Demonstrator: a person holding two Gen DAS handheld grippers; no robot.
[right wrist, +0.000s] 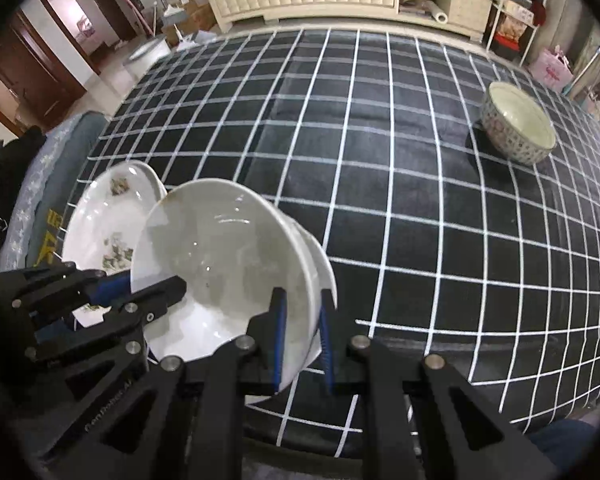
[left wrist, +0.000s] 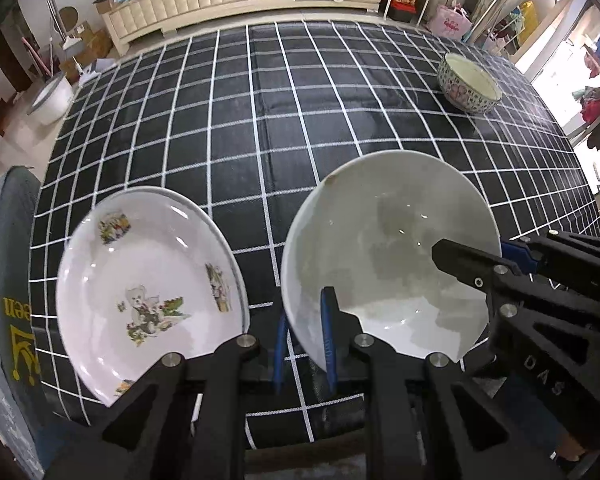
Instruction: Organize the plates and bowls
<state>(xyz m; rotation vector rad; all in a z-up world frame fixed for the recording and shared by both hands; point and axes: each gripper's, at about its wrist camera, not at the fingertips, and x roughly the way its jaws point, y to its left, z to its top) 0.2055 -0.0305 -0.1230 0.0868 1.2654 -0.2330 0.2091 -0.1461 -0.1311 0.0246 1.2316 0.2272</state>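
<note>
Two grippers grasp one item: the plain white bowl [left wrist: 380, 248]. The left gripper [left wrist: 304, 320] is clenched on the bowl's left rim, one blue pad inside the wall and one outside. The right gripper [left wrist: 480, 258] is clamped the same way on the opposite rim. The right wrist view confirms both holds.

Location: the bowl sits tilted between the two tools, over the near edge of the table [left wrist: 260, 120], which carries a black checked cloth. Whether its foot touches the cloth cannot be determined. A second white edge shows behind its right wall in the right wrist view; whether this is the bowl's own foot or a nested bowl cannot be told.

Neighbouring ware: a decorated plate [left wrist: 148, 264] lies just beside the bowl on its left, at the table's near left edge. A patterned bowl [left wrist: 470, 84] stands well apart at the far right.

Handling assessment, as judgement:
- Glazed ceramic: stiff, fairly heavy, brittle and slick under the pads.
- The rim is the only place the narrow jaws can pinch; holds on opposite sides share the weight and check rotation.
- Uneven lifting by either hand would likely twist the rim in the pads.
- Contact with the plate edge risks chipping; set-down should be slow and level.
- Both grips should be kept until the foot is fully seated.
</note>
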